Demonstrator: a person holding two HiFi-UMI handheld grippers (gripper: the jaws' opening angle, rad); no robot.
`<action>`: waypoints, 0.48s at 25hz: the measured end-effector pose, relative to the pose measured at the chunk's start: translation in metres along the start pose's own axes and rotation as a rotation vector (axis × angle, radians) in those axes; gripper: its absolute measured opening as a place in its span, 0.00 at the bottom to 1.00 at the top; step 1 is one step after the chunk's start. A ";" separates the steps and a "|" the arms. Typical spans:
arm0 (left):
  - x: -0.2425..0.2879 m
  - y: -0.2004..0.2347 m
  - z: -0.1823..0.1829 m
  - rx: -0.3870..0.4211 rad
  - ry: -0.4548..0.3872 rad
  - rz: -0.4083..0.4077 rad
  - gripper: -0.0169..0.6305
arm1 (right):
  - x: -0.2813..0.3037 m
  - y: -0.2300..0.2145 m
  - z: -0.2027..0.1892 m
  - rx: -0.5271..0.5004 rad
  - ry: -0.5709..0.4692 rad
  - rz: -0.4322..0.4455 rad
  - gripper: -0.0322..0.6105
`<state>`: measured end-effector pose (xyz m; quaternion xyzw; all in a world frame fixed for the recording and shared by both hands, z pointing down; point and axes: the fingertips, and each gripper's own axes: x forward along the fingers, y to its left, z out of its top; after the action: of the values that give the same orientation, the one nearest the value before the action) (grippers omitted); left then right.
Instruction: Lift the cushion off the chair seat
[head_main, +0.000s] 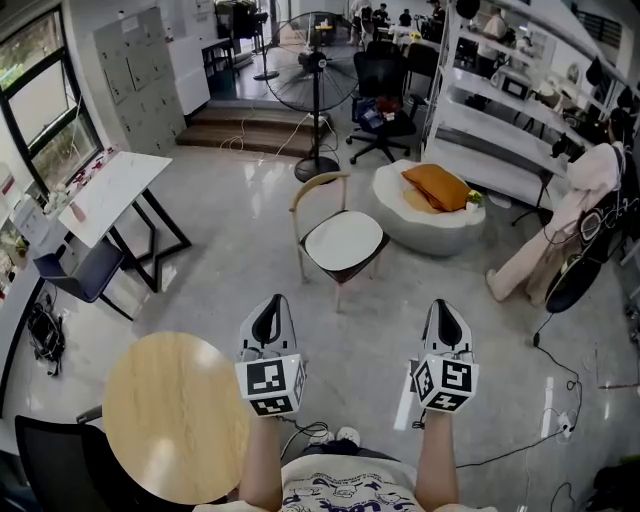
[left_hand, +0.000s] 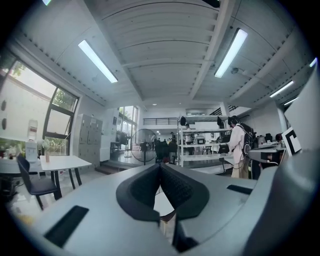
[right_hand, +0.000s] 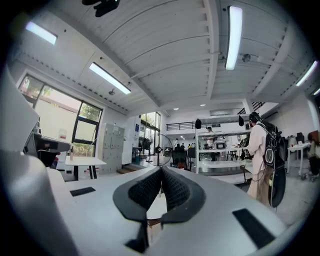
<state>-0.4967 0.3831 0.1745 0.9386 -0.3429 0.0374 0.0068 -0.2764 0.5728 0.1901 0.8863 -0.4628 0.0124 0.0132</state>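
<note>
Fingers (left_hand: 182, 192) of left gripper (head_main: 271, 305) pressed together, empty; right gripper (head_main: 446, 308) likewise | cushion (head_main: 343, 240), pale, possibly just the seat pad, lies on chair (head_main: 321, 179) at frame centre, well beyond both | orange pillow (head_main: 436, 186) on white pouf (head_main: 430, 230) to its right

A round wooden surface (head_main: 170, 415) sits at lower left, near a slanted white surface (head_main: 110, 190) by the window. A standing fan (head_main: 315, 65) rises beyond, a black office chair (head_main: 383, 95) to its right. 1 orange pillow (head_main: 436, 186) lies on a round white pouf (head_main: 430, 228). Grey lockers (head_main: 140, 80) line the far wall.
</note>
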 end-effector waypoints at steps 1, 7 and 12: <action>0.004 -0.001 -0.001 -0.003 0.003 0.010 0.05 | 0.004 -0.003 -0.001 0.000 0.002 0.004 0.08; 0.024 -0.015 -0.010 -0.059 0.012 0.031 0.29 | 0.025 -0.018 -0.009 0.014 0.007 0.072 0.28; 0.038 -0.030 -0.018 -0.062 0.015 0.048 0.45 | 0.041 -0.027 -0.020 0.011 0.024 0.123 0.39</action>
<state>-0.4494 0.3821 0.1958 0.9291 -0.3662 0.0339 0.0377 -0.2308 0.5558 0.2110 0.8560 -0.5162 0.0266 0.0131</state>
